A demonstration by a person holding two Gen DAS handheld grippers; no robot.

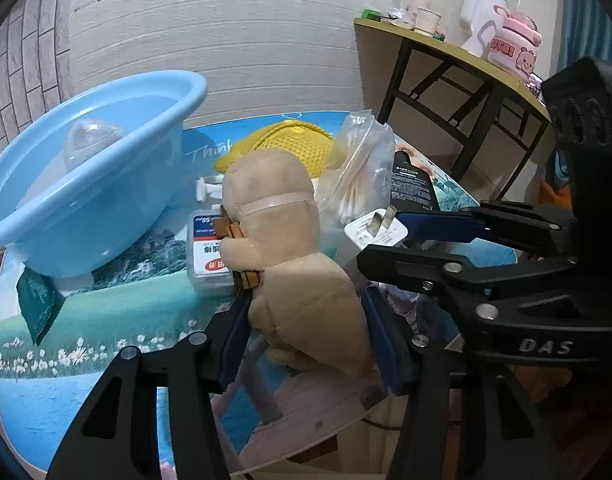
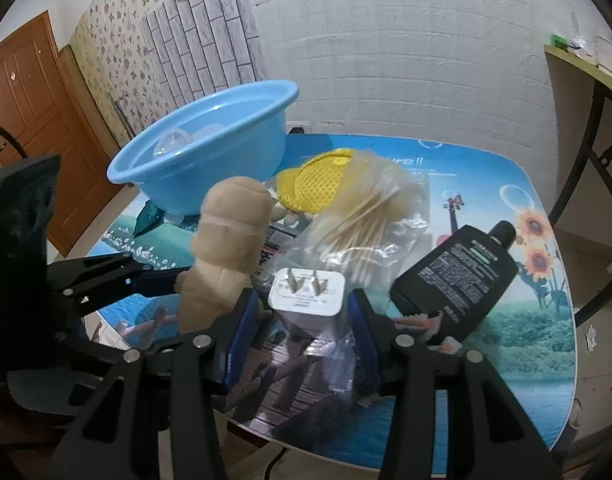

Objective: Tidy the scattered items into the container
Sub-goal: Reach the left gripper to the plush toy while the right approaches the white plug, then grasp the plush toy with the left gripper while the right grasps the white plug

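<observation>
The left gripper [image 1: 306,332] clamps a tan plush [image 1: 290,240] between its fingers, while the right gripper [image 2: 302,320] grips a white charger [image 2: 306,294], both above the tabletop [image 2: 505,344]. Behind lie a swab bag [image 2: 369,216], black bottle [image 2: 457,280] and yellow hat [image 2: 317,184]. The blue basin [image 1: 86,184] sits farthest left.

The table [image 2: 505,360] has a glossy printed top, a landscape of sea, meadow, daisies and sunflowers. On it a blue basin [image 2: 210,144] sits at the far left, propped at a tilt, with a green sachet [image 1: 38,304] lying half under its near edge. Beside the basin lies a yellow mesh pad [image 2: 317,184], and in front of that a clear bag of cotton swabs [image 2: 369,216]. A black bottle [image 2: 457,276] lies flat to the right (cap pointing away), near a white labelled box [image 1: 210,256] at the middle.
</observation>
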